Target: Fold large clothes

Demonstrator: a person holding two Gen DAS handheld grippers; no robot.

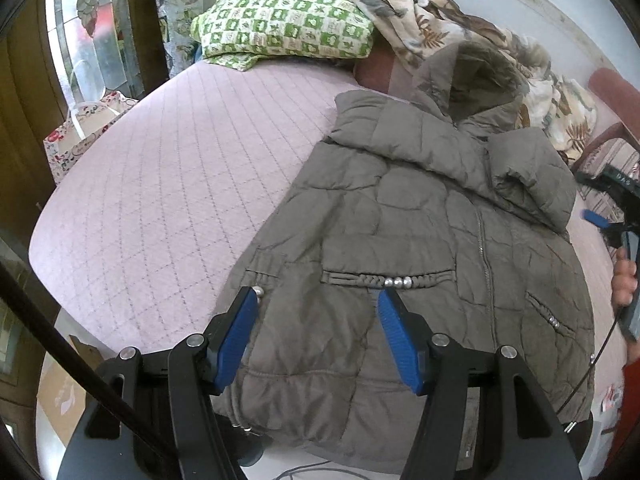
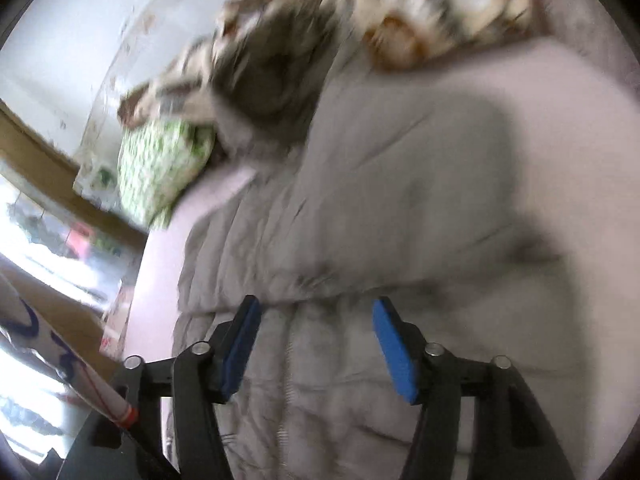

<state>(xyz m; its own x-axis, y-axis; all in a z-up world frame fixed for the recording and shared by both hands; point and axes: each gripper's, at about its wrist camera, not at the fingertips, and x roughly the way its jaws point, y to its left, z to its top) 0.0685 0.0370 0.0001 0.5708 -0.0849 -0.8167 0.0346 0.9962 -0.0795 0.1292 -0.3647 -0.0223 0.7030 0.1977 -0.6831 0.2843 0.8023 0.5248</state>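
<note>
A grey-brown quilted hooded jacket [image 1: 420, 232] lies front up on a pink quilted bed [image 1: 160, 184], both sleeves folded in over its chest. My left gripper [image 1: 318, 300] hovers over the jacket's lower hem, jaws apart, with nothing pinched between its blue pads. The right gripper [image 1: 612, 216] shows at the right edge of the left wrist view, held by a hand [image 1: 624, 280]. In the blurred right wrist view the right gripper [image 2: 316, 308] stands open above the jacket [image 2: 360, 220], its pads clear of the fabric.
A green checked pillow [image 1: 284, 20] and a floral blanket [image 1: 460, 28] lie at the head of the bed. A window [image 1: 84, 40] and floral bags [image 1: 80, 128] are on the left. A cardboard box [image 1: 60, 396] sits on the floor at the lower left.
</note>
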